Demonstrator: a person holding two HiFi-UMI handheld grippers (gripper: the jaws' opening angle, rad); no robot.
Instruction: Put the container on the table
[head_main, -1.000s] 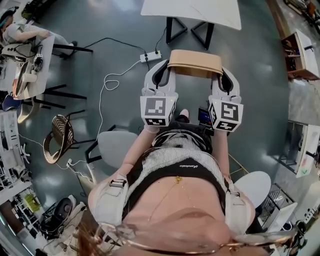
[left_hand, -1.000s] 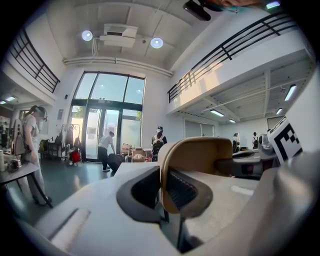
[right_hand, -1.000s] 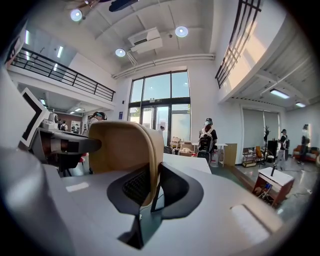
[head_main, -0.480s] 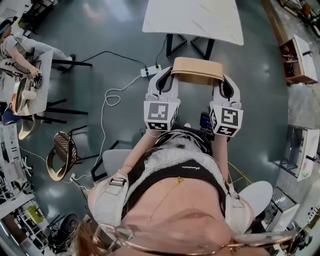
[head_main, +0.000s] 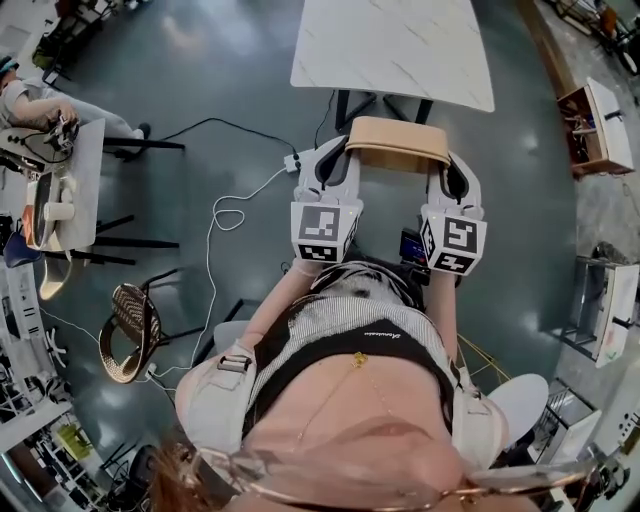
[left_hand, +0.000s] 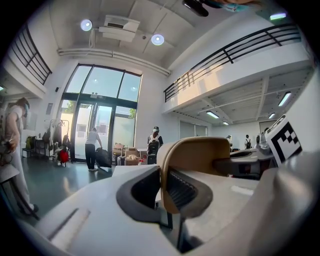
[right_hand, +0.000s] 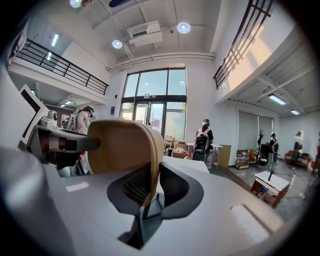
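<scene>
A tan, rounded container (head_main: 395, 143) hangs in the air between my two grippers, just short of the white marble table (head_main: 395, 45) ahead. My left gripper (head_main: 335, 160) is shut on the container's left wall, my right gripper (head_main: 452, 172) on its right wall. In the left gripper view the black pads pinch the tan wall (left_hand: 200, 155) at the left gripper (left_hand: 162, 187). In the right gripper view the same container (right_hand: 125, 145) sits clamped in the right gripper (right_hand: 152, 187). The table's near edge (right_hand: 187, 165) shows beyond it.
A power strip with a looping white cable (head_main: 292, 160) lies on the dark floor left of the table's black legs (head_main: 345, 105). A wicker chair (head_main: 130, 320) and a desk (head_main: 75, 180) stand at the left, a wooden shelf (head_main: 590, 125) at the right. Several people stand far off.
Both grippers and the container have moved forward together toward the table, which now shows larger and nearer in the head view. The grip on the container is unchanged.
</scene>
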